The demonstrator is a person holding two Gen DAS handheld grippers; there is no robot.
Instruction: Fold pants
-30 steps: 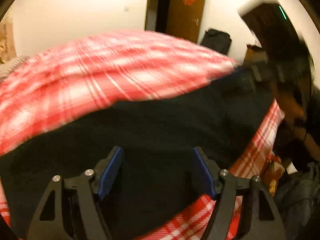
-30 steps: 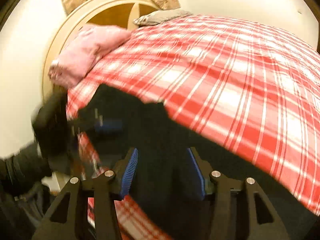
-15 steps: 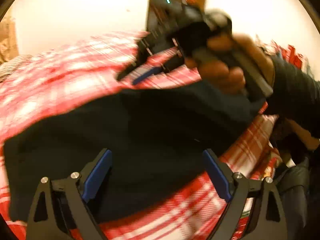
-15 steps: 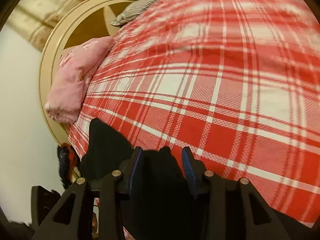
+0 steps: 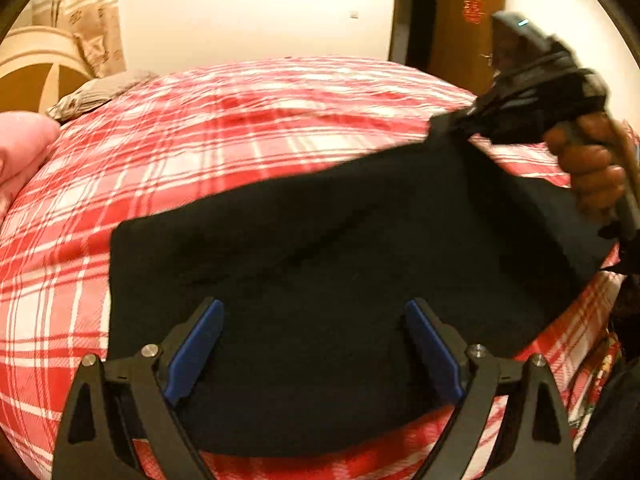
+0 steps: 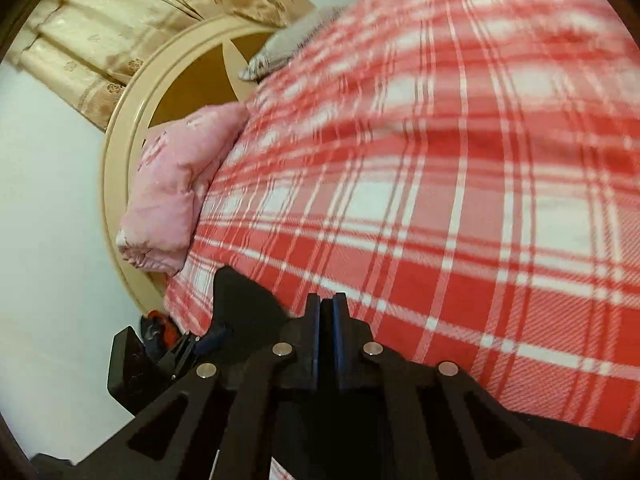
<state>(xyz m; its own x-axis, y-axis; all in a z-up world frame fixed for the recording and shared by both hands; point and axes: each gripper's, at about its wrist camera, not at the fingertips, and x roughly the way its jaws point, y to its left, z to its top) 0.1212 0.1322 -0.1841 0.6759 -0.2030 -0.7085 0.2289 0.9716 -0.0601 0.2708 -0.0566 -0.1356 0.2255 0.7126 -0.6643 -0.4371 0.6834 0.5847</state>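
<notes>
Left wrist view: the left claw [image 5: 314,354] stands spread wide, its 2 blue pads [image 5: 192,354] apart with nothing pinched; the black fabric pants [image 5: 320,264] lie beneath and between them. The pants are 1 dark, flat, roughly rectangular piece, its left edge straight and its near edge curving over the bed's side, spread on the red-and-white plaid bedspread [image 5: 240,128]. At the far right corner of the pants, the right claw [image 5: 444,126] grips the cloth, lifting that corner slightly; a person's hand [image 5: 592,168] holds its black handle.

Right wrist view: the right claw [image 6: 326,324] is pressed together, its 2 pads nearly meeting, with black cloth of the pants [image 6: 240,300] rising just beside and below the tips; the pinch itself is hard to make out here. Beyond spreads the plaid bedspread [image 6: 460,200]. 1 pink padded quilt [image 6: 176,200] lies bunched at the bed's left edge against the round beige headboard [image 6: 120,152], 1 grey pillow [image 6: 288,48] sits further up, and 1 beige patterned curtain [image 6: 120,28] hangs behind.
</notes>
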